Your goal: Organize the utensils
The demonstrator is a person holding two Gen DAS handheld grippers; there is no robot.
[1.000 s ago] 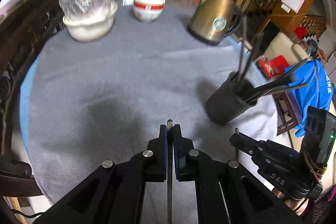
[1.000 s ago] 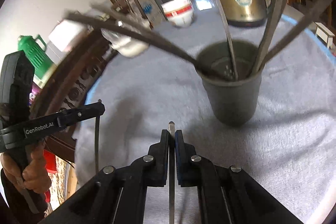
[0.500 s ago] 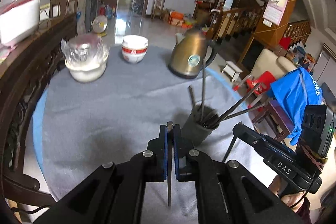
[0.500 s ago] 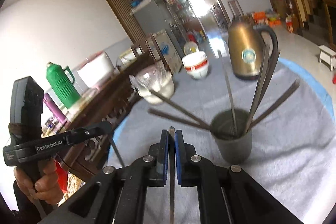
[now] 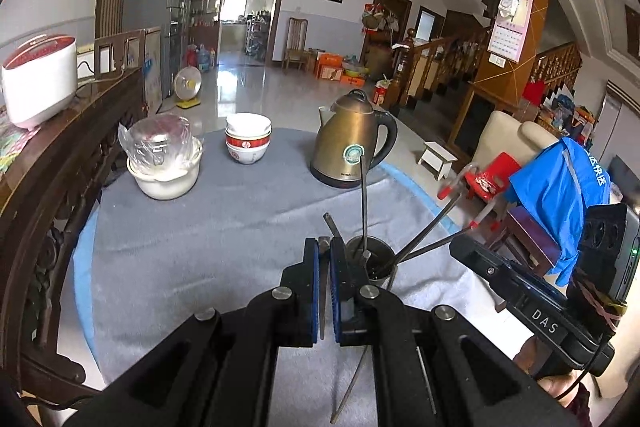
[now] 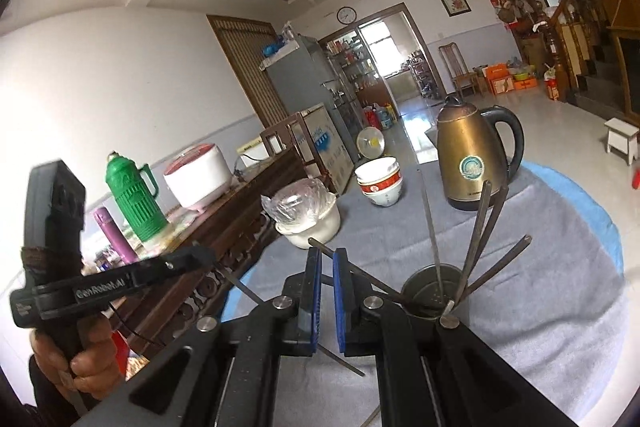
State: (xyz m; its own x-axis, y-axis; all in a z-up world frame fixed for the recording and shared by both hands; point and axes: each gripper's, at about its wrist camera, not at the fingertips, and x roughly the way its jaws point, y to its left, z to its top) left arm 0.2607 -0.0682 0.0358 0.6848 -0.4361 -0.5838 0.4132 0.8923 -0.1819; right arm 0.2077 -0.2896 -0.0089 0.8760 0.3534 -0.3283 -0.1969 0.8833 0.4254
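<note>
A dark grey utensil cup (image 5: 370, 261) (image 6: 430, 293) stands on the grey table cloth (image 5: 200, 247) and holds several dark chopsticks (image 6: 478, 227) that fan out of it. My left gripper (image 5: 325, 241) is raised above and just left of the cup, shut on a thin metal chopstick (image 5: 322, 307) that runs down between the pads. My right gripper (image 6: 325, 251) is raised left of the cup, its jaws almost closed; a chopstick (image 6: 340, 357) passes under them, and whether they hold it is unclear.
At the table's far side stand a bronze kettle (image 5: 352, 147), stacked red-and-white bowls (image 5: 247, 141) and a white bowl with a plastic-wrapped item (image 5: 164, 163). A dark carved sideboard (image 5: 48, 179) runs along the left edge. A chair with blue cloth (image 5: 560, 187) is right.
Both grippers have lifted up and back from the table, so the cup looks smaller and lower. The right jaws now show a slightly wider gap.
</note>
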